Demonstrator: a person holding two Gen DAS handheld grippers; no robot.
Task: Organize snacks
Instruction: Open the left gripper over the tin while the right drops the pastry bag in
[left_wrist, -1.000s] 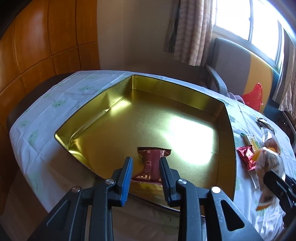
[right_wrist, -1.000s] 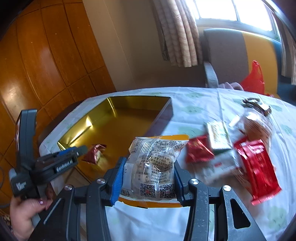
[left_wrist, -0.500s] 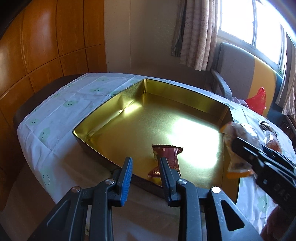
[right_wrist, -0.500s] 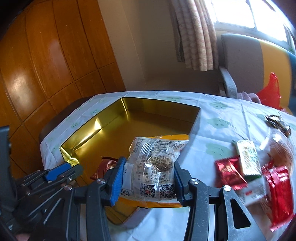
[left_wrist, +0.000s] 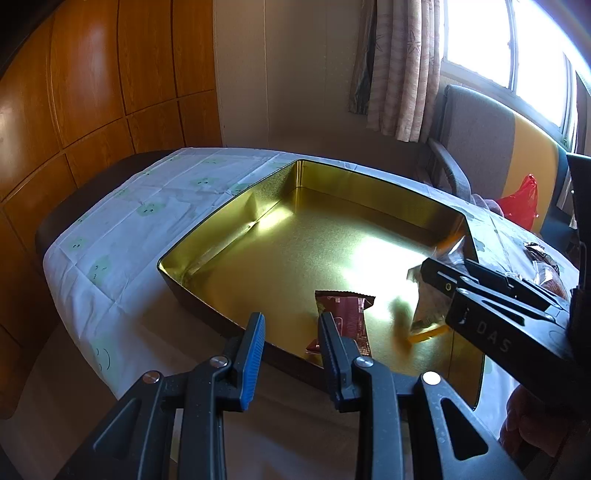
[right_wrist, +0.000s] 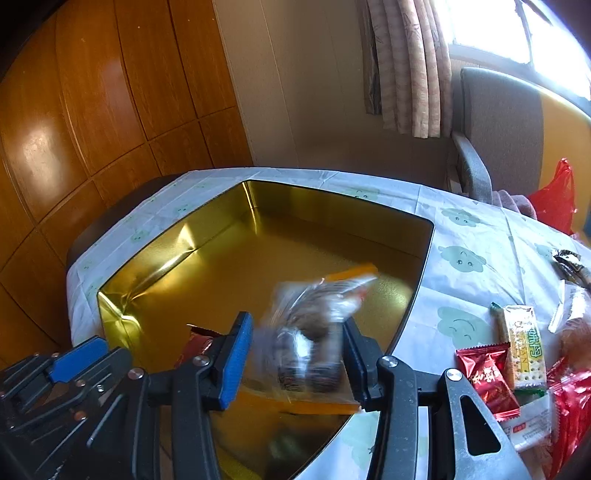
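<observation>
A large gold tin (left_wrist: 258, 218) lies open on the table; it also shows in the right wrist view (right_wrist: 147, 280). A dark red snack packet (left_wrist: 347, 314) lies inside near its front wall. My left gripper (left_wrist: 290, 332) is open and empty, just in front of the tin's near wall. My right gripper (right_wrist: 297, 339) is over the tin, its jaws spread. A clear bun packet with orange edges (right_wrist: 314, 332) is blurred between them and looks loose. In the left wrist view this packet (left_wrist: 428, 310) hangs over the tin's right part.
Several loose snacks lie on the tablecloth to the right of the tin: a red foil packet (right_wrist: 487, 376), a yellow cracker packet (right_wrist: 524, 343). A grey chair (right_wrist: 498, 140) and a red bag (right_wrist: 554, 199) stand behind the table. Wood panelling is at the left.
My right gripper carried the bun packet left from the tablecloth to over the tin, and its jaws have spread, so the packet now blurs. My left gripper drew back from the tin.
</observation>
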